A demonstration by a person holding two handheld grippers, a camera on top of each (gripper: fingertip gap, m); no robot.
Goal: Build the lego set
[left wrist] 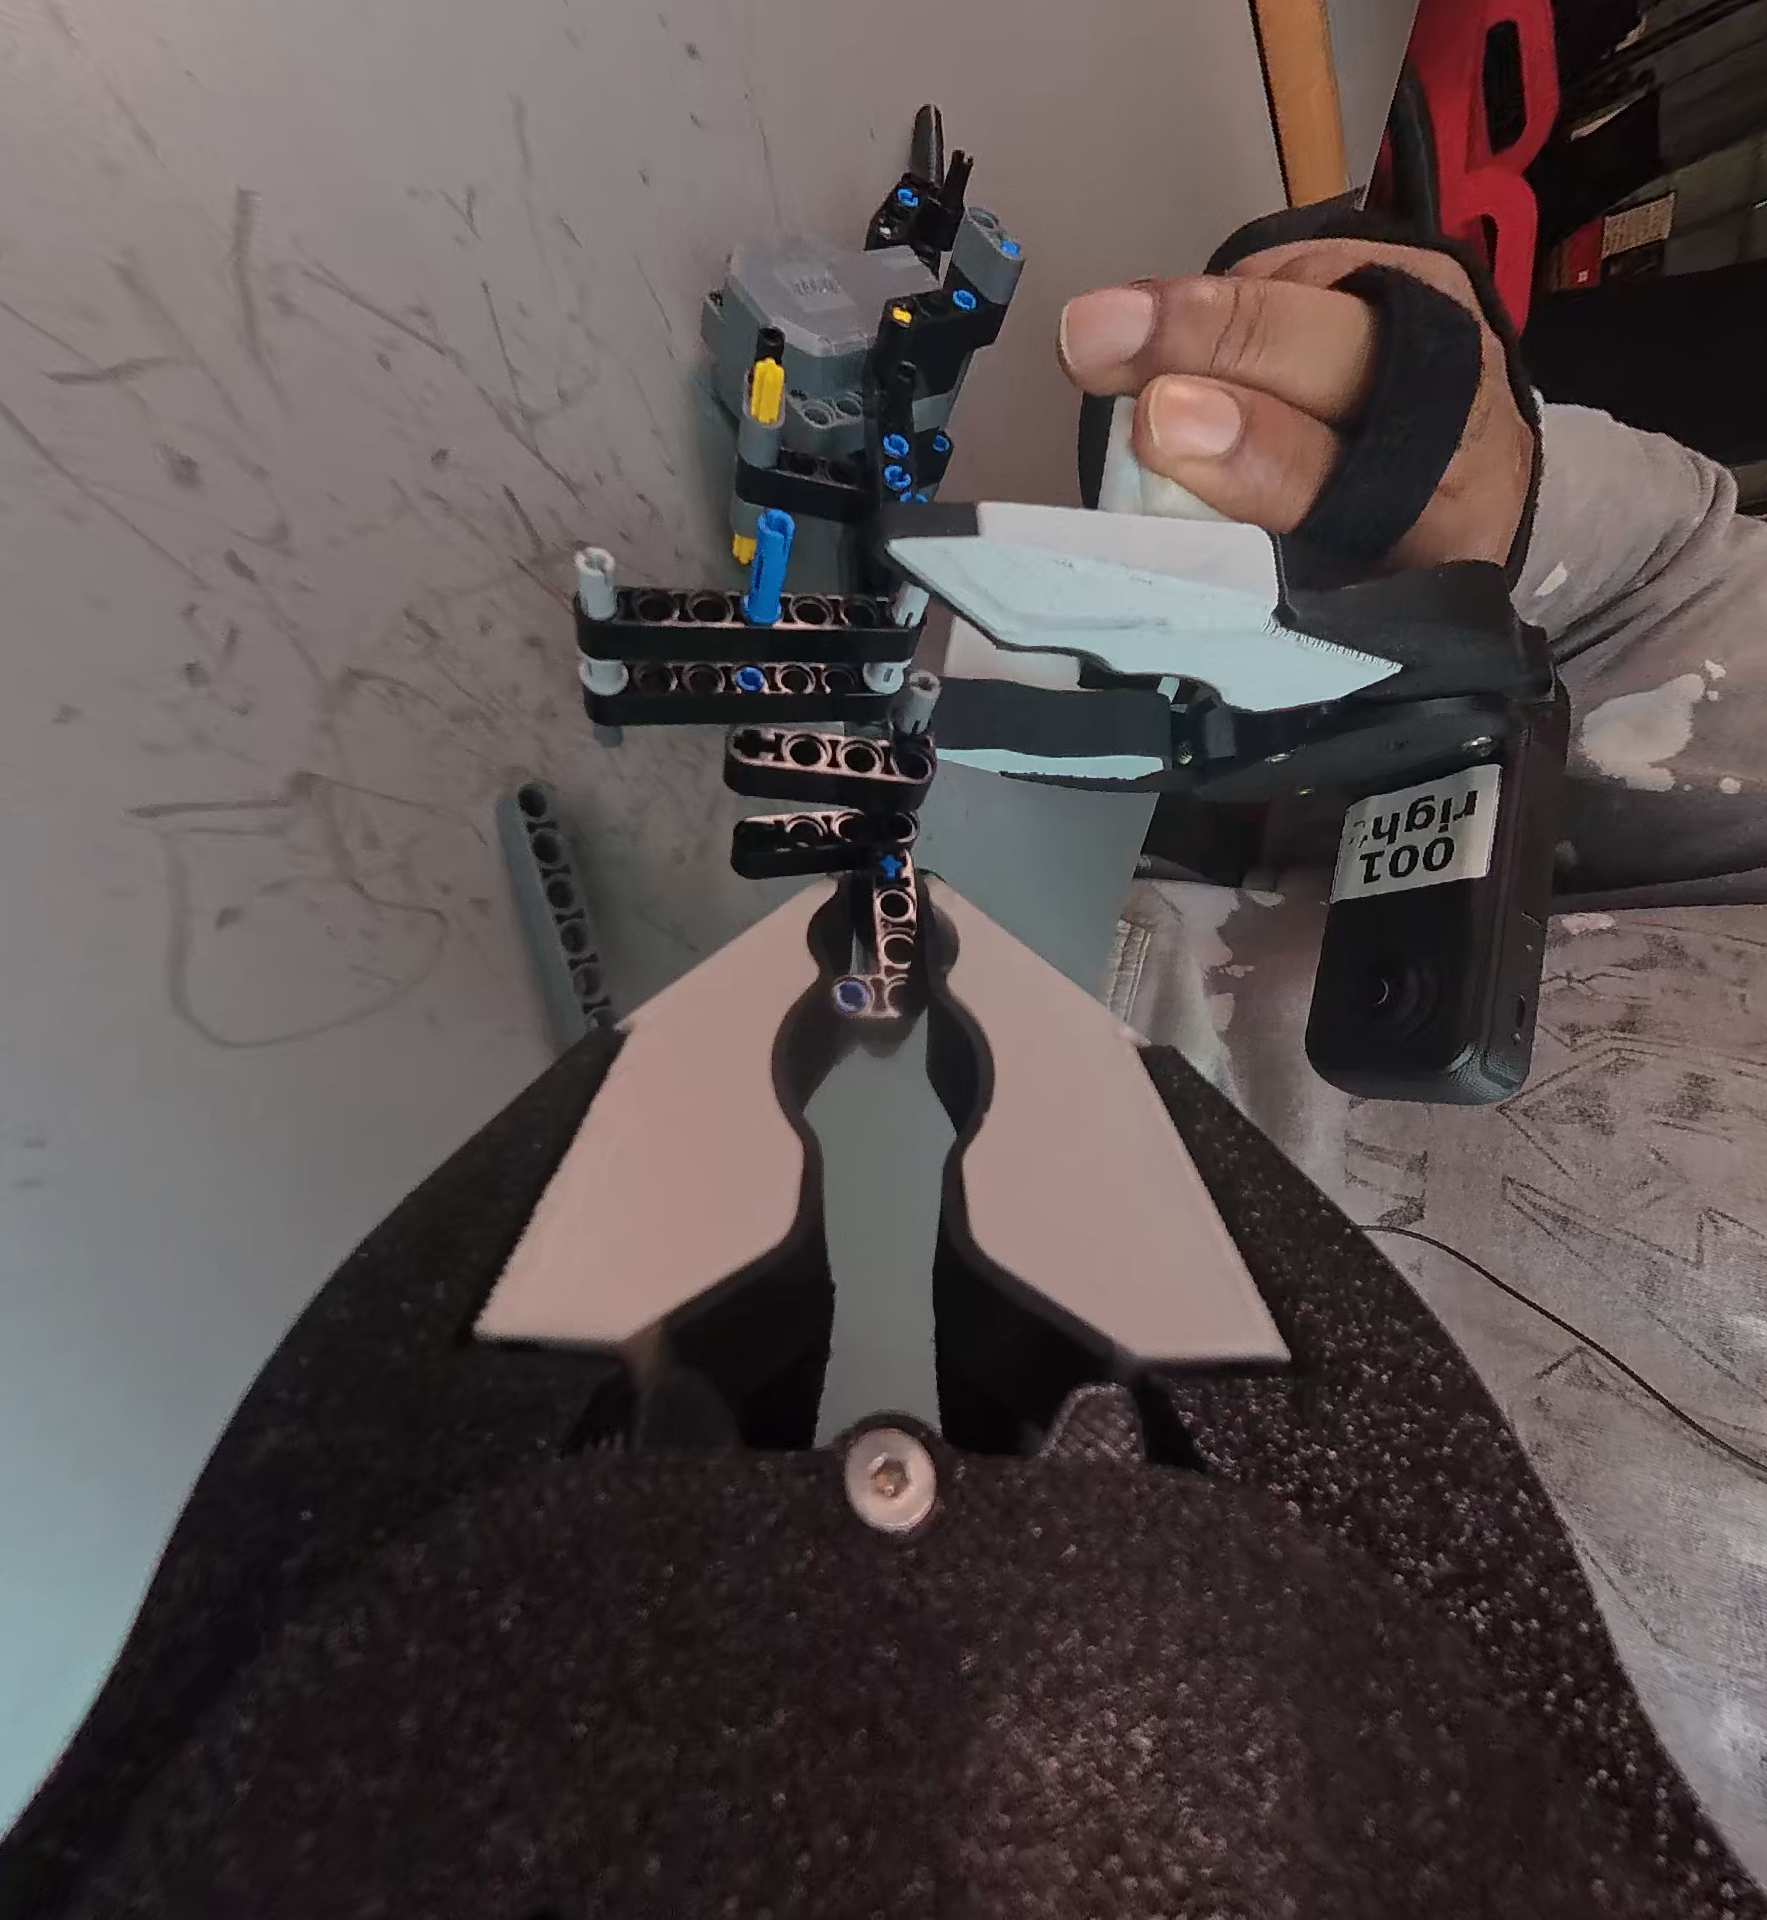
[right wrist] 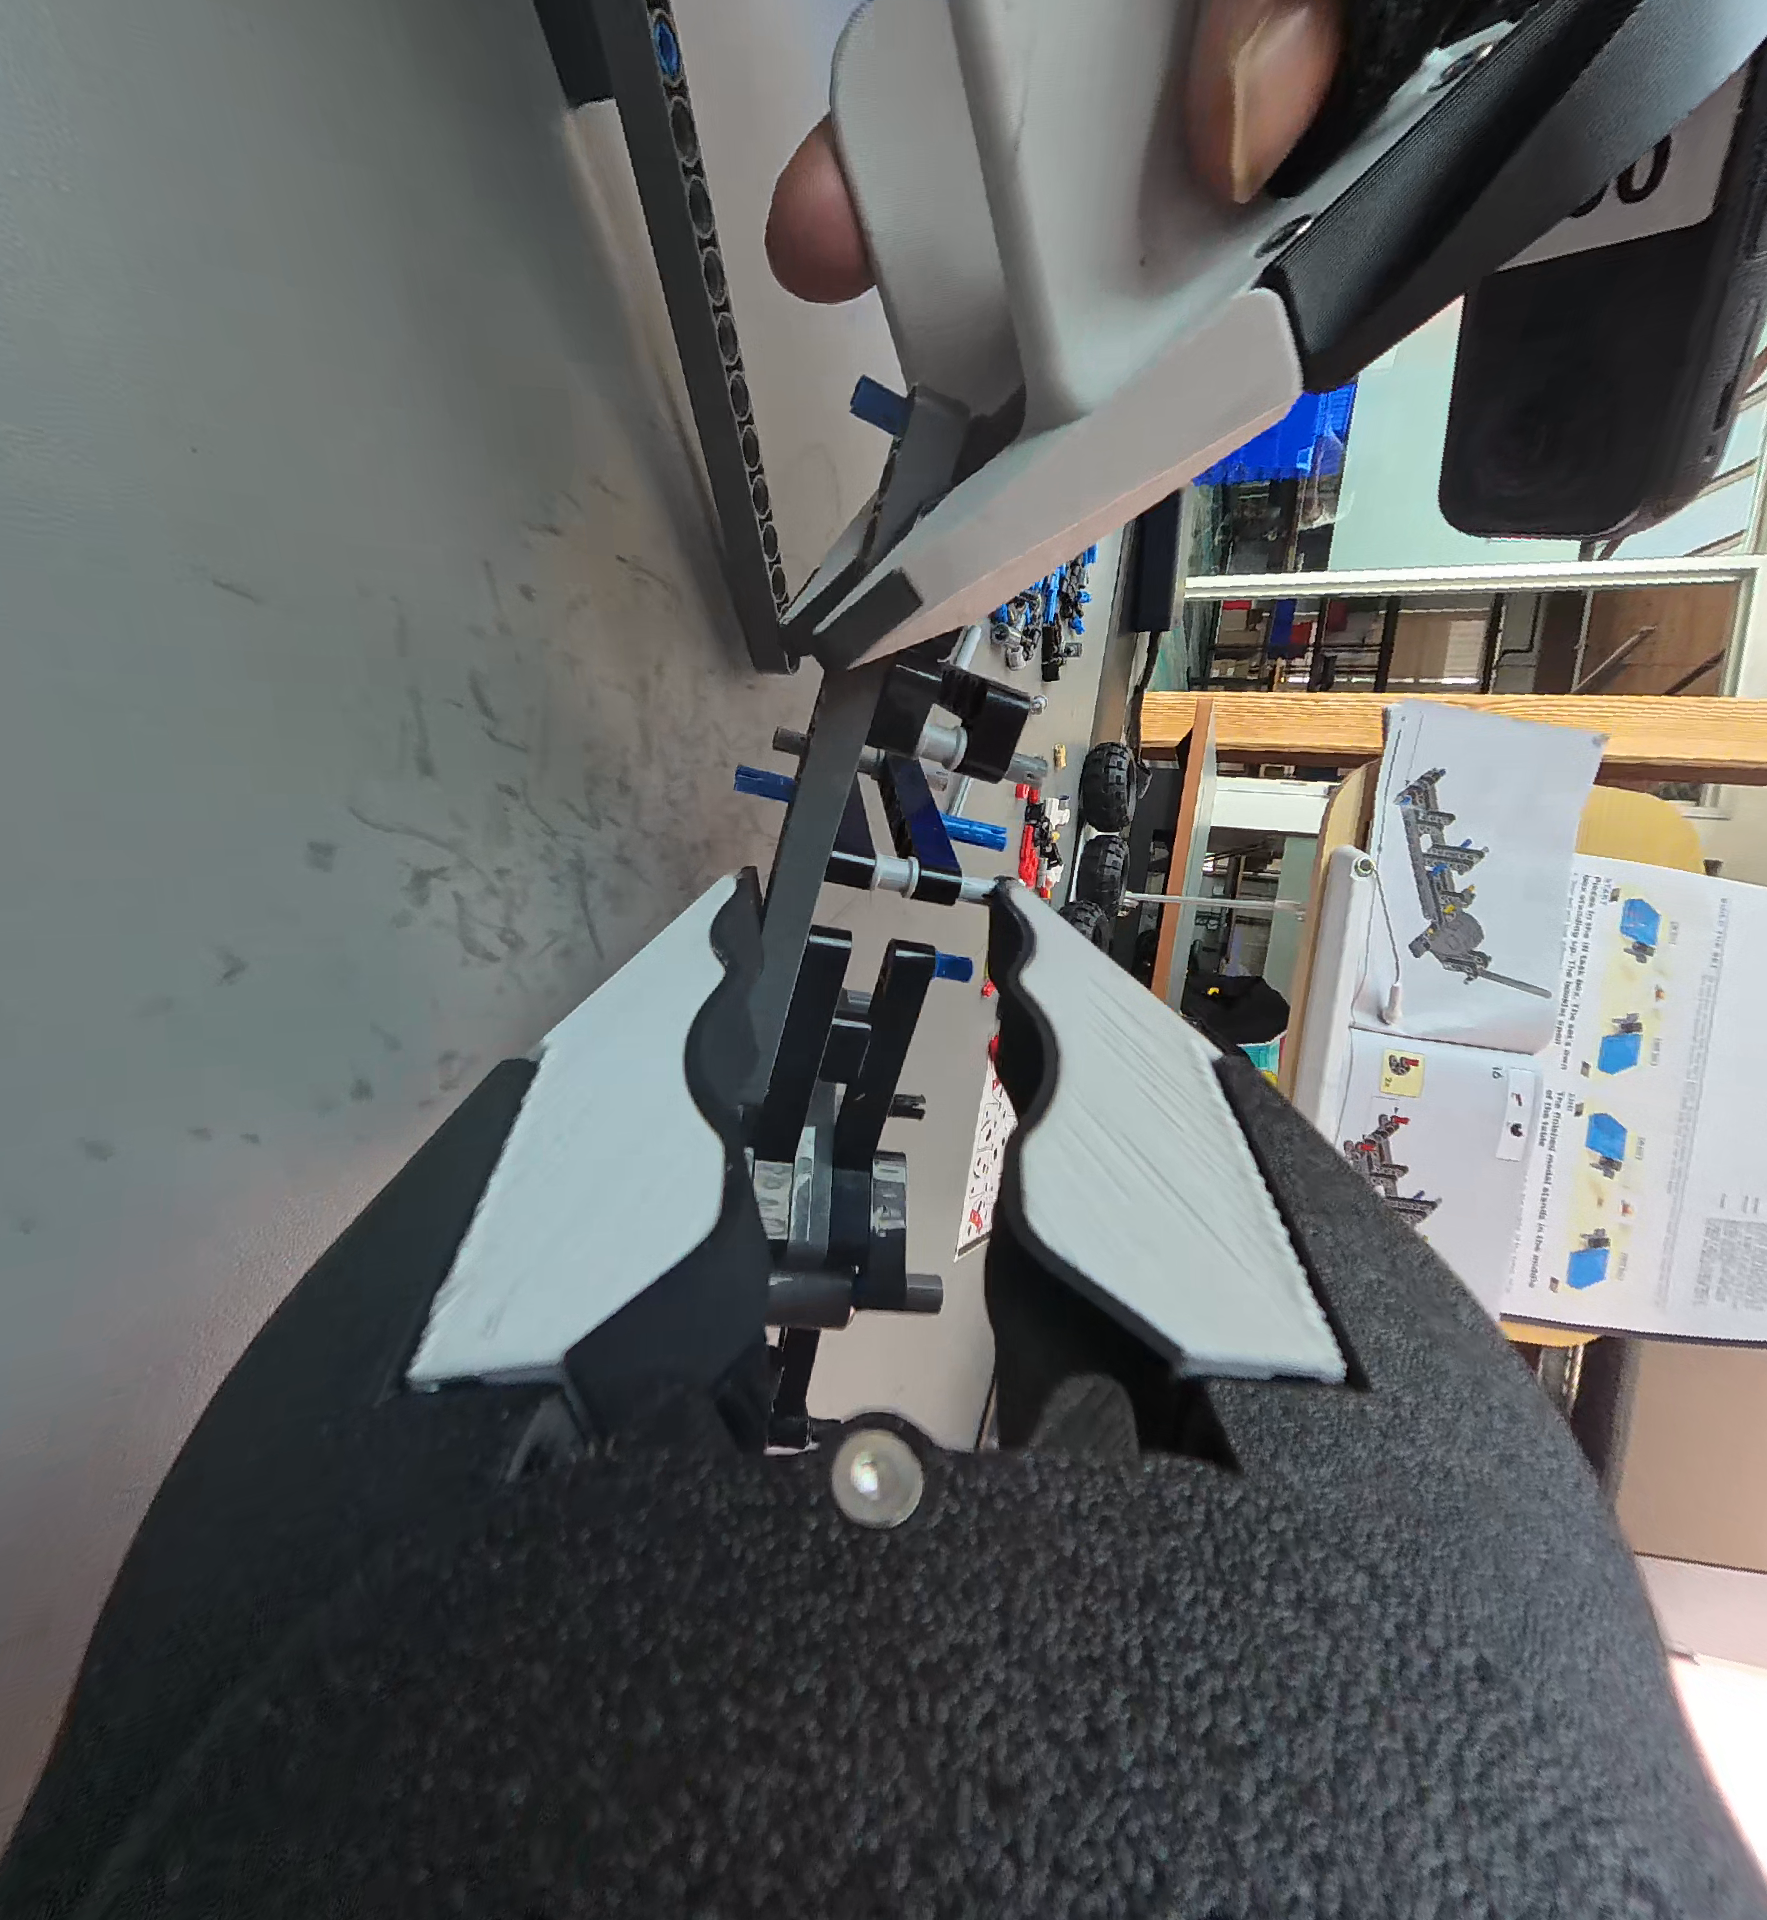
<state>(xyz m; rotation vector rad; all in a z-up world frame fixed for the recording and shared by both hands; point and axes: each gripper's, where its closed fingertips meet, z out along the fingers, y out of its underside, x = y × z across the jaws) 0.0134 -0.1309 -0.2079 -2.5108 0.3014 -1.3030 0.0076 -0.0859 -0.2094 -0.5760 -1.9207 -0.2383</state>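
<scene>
The lego assembly [left wrist: 754, 644] is a stack of black holed beams with blue, yellow and grey pins and a grey motor block [left wrist: 817, 312] at its far end. It is held above the grey table [left wrist: 235, 520]. My left gripper [left wrist: 884, 935] is shut on the end of the assembly's black beam. My right gripper [left wrist: 915, 623] comes in from the right. In the right wrist view the right gripper [right wrist: 874, 914] has the assembly [right wrist: 858, 1039] between its fingers, which touch it on both sides. The left gripper [right wrist: 837, 639] reaches down from above there.
A long loose grey beam [left wrist: 557, 914] lies on the table beside the assembly; it also shows in the right wrist view [right wrist: 713, 312]. Loose parts and black tyres [right wrist: 1107, 779] lie farther along the table. Instruction sheets [right wrist: 1637, 1091] stand at the right.
</scene>
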